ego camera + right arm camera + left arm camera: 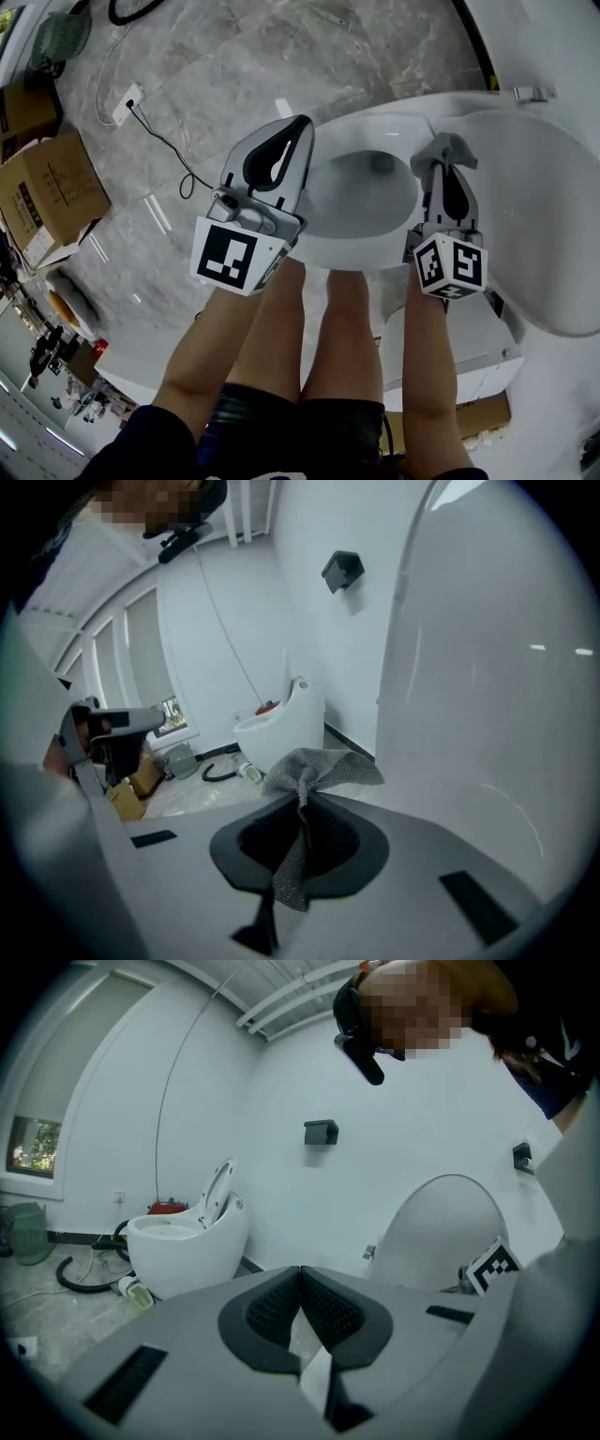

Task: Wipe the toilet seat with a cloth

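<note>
A white toilet stands below me with its seat rim [361,255] around the open bowl and its lid [548,216] raised to the right. My right gripper [443,169] hangs over the seat's right side, shut on a grey woven cloth [442,148]. In the right gripper view the cloth [319,766] bunches out past the closed jaws of the gripper [302,803], close to the lid [487,667]. My left gripper [302,124] hovers over the seat's left edge, shut with nothing in it. In its own view this gripper [300,1274] has its jaws pressed together.
Cardboard boxes [47,187] sit on the marble floor at left, with a socket strip and black cable [127,103] beyond them. A second white toilet [183,1241] stands by the far wall. The person's bare legs [309,337] are in front of the toilet.
</note>
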### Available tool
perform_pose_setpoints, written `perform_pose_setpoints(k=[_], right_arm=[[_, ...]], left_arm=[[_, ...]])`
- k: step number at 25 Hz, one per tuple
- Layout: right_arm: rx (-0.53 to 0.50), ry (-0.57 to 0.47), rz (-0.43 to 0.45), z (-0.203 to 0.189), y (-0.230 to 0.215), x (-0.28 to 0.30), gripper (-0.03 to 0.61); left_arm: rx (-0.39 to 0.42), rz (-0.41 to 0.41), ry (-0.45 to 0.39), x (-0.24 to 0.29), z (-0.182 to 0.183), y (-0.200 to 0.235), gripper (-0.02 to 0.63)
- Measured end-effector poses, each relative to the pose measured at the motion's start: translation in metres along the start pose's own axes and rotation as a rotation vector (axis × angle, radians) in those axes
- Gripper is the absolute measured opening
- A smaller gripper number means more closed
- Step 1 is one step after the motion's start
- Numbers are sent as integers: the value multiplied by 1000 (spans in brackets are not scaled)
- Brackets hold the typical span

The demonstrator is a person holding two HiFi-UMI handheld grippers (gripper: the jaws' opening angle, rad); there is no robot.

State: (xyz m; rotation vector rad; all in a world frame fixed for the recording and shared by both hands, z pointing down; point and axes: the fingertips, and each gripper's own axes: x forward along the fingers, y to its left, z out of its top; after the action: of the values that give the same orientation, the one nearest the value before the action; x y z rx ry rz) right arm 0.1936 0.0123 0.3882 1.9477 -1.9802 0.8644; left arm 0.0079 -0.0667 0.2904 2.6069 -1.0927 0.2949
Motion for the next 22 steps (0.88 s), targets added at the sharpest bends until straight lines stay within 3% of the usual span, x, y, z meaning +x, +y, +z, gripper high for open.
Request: perform_pose_setpoints(k=[4, 8, 15, 22], right_arm=[[53, 74, -86, -34, -14, 18, 40], [102, 108, -153, -50, -27, 34, 41], [0, 128, -216, -65, -34, 56, 43], [-200, 138, -266, -64, -21, 64, 43]], left_arm=[[-4, -26, -6, 0, -12, 8, 20], [-10, -42, 40, 6, -25, 12, 20], [-22, -69, 48, 19, -31, 10, 20], [-23, -78, 21, 24, -30, 14, 20]])
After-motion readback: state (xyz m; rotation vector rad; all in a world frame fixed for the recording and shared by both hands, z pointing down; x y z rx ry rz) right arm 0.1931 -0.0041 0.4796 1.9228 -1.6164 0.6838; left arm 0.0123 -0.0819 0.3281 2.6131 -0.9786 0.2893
